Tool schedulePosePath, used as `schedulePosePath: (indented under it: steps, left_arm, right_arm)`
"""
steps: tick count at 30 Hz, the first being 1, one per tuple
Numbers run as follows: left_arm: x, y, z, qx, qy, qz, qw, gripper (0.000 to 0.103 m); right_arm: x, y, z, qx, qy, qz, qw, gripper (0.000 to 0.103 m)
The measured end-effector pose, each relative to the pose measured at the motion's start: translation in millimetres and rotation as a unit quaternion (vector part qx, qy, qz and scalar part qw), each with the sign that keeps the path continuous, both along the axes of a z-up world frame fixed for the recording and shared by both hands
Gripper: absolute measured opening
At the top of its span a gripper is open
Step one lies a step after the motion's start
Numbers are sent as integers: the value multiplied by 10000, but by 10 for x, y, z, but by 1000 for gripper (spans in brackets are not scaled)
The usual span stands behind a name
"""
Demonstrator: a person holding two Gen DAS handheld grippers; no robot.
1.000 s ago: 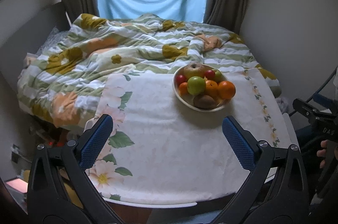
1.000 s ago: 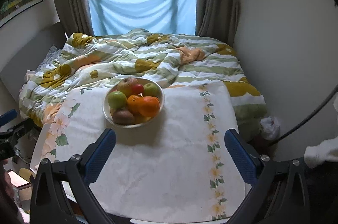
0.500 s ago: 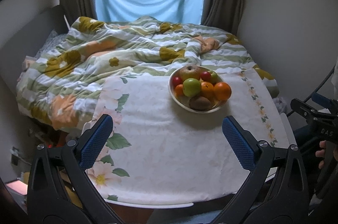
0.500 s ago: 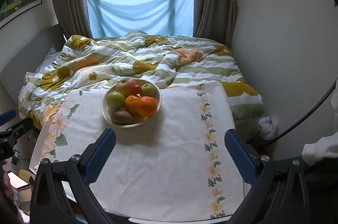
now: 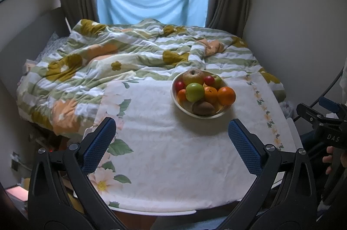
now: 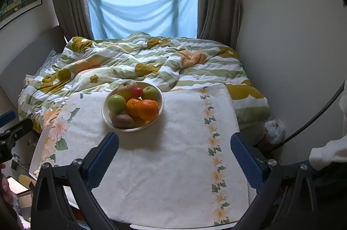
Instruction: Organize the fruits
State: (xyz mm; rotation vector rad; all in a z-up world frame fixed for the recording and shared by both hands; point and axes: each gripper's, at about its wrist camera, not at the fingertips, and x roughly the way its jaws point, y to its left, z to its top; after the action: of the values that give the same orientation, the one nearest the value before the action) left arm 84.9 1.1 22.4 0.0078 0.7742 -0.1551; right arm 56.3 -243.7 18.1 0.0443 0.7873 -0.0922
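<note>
All the fruits [image 5: 202,92] sit heaped in one bowl [image 6: 107,117] on the cloth-covered tabletop [image 5: 173,154], by the bed. I hold my left tongs [image 5: 173,138] and right tongs [image 6: 174,153] wide and empty, short of the bowl, so either can take a fruit.

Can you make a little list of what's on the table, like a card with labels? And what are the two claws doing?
table cover: white flowered cloth
bowl: white, on the cloth's far side
fruit in bowl: green apples, oranges, a brown kiwi, small red fruits
left claw: open, holding nothing
right claw: open, holding nothing
behind table: bed with flowery quilt
</note>
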Motion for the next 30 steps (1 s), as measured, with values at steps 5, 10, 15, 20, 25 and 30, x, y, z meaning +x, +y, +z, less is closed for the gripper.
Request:
schedulePosePath:
  steps: [5,10,15,20,25,30]
  left_arm:
    - [0,-7,4,-2,-2,-6,10000,103]
    - [-1,-4,2,-10,5,-9,10000,103]
    - [-29,-33,4,-38,11,4,10000,103]
    - [-34,-31,1,-51,23,7,10000,103]
    - [-47,-63,2,-24,39,36,10000,103]
    - [-54,-59,43,-94,-45,46,9999,103]
  right_arm:
    - [-3,6,-8,-9,-2,10,10000,103]
    - [-4,6,-7,-13,2,11,10000,103]
    - [-5,10,-8,-11,-3,-1,10000,103]
    - [-5,7,-8,-13,-7,6,10000,103]
    - [4,-21,-5,-3,2,0,10000,103]
    - [-1,-12,-4,-6,-17,5,10000,103]
